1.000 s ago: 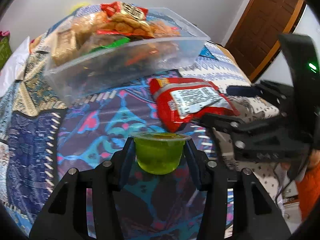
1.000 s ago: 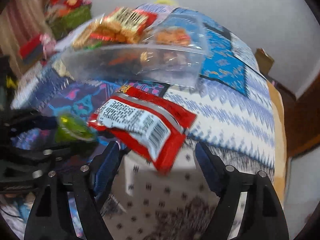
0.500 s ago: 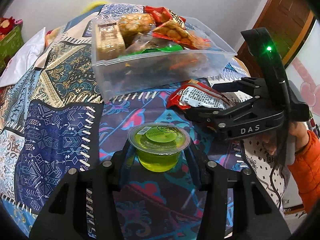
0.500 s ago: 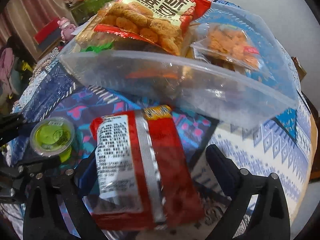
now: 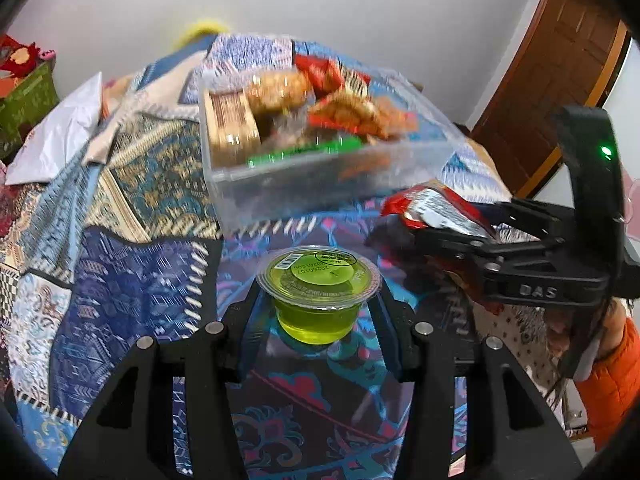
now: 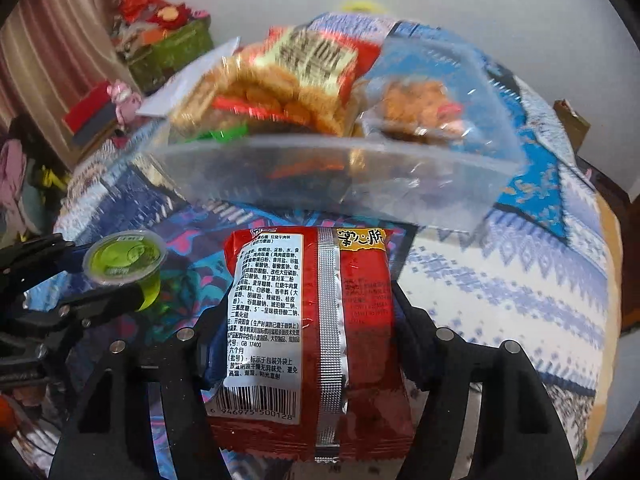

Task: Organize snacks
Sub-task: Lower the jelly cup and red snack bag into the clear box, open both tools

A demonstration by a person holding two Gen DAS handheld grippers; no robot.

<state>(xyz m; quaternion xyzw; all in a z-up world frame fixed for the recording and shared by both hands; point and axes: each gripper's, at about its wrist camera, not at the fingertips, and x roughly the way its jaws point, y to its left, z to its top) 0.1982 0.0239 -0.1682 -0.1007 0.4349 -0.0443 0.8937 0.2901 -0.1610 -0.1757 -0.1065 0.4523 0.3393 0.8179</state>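
Right wrist view | right gripper jaws just closed onto red snack packet | soft, crushable: hold mid-body lightly | left gripper clamps jelly cup.

Right tongs have just closed onto the red packet.

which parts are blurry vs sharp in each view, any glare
Left wrist view: green jelly cup sharp in the left gripper, clear snack bin motion-smeared. Right wrist view: red snack packet print crisp, bin blurred with glare along its near rim; both views bulge fisheye-style.
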